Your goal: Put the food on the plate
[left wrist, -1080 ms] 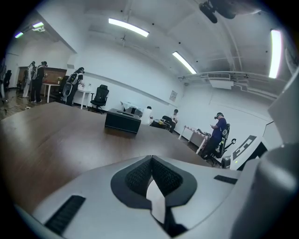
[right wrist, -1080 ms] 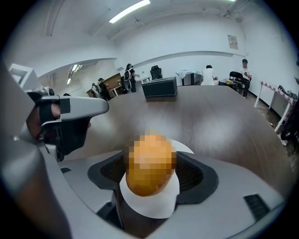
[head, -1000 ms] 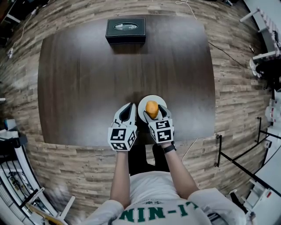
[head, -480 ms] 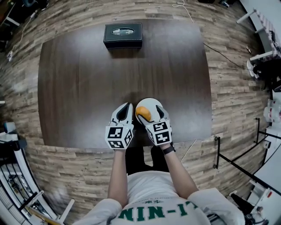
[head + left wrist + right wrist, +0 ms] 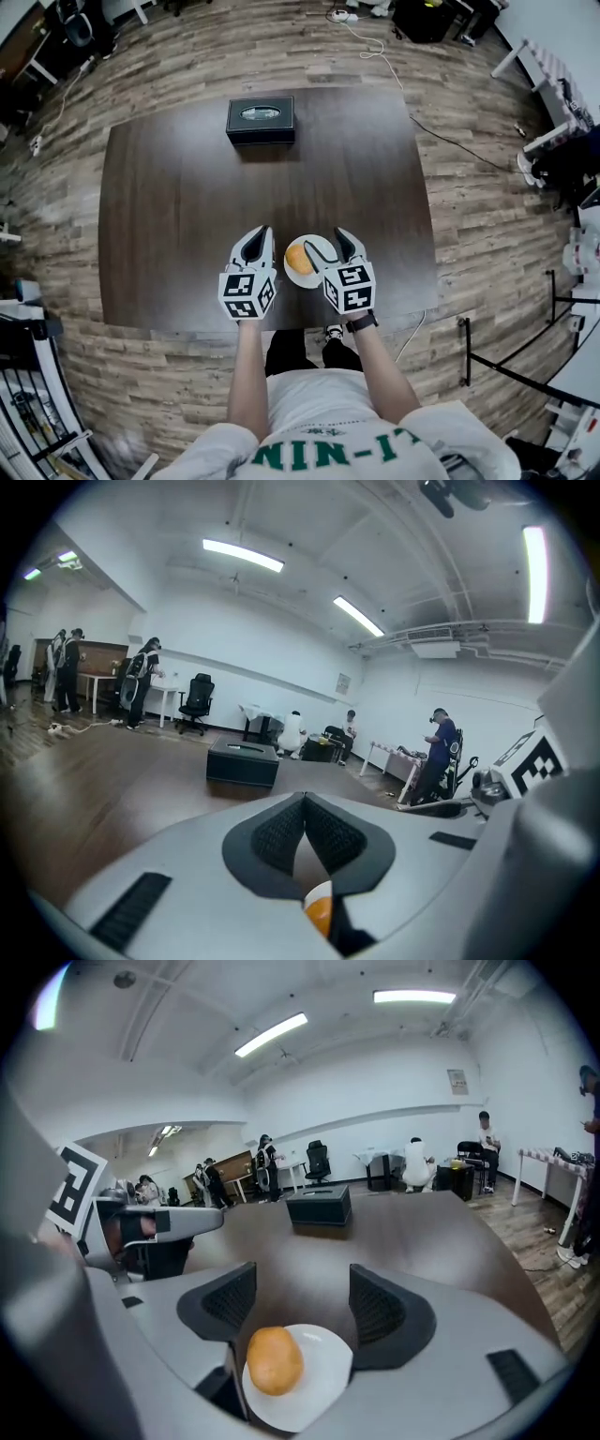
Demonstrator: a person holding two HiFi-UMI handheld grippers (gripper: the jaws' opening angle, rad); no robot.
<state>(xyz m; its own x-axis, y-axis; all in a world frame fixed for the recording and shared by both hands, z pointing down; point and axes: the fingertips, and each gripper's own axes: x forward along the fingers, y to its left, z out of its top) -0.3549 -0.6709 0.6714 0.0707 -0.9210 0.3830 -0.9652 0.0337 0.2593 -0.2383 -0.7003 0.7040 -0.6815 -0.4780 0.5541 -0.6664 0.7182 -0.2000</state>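
The food [image 5: 296,256], a round orange-brown lump, lies on the left part of a small white plate [image 5: 313,251] near the table's front edge. My right gripper [image 5: 331,245] hovers over the plate's right side. Its jaws stand apart and are closing, with nothing between them. In the right gripper view the food [image 5: 274,1360] and the plate [image 5: 323,1365] lie below and behind the pads [image 5: 378,1308]. My left gripper [image 5: 258,235] is just left of the plate, shut and empty. Its pads [image 5: 283,832] meet, and a sliver of the food [image 5: 320,915] shows beneath them.
A black box [image 5: 261,120] stands at the far edge of the dark wooden table [image 5: 187,206]; it also shows as the box [image 5: 319,1207] ahead of my right gripper. The person stands at the near edge. Cables and furniture lie on the plank floor around.
The food was between the right jaws over the plate; now it lies free on the plate. Both grippers have drawn back toward the person.
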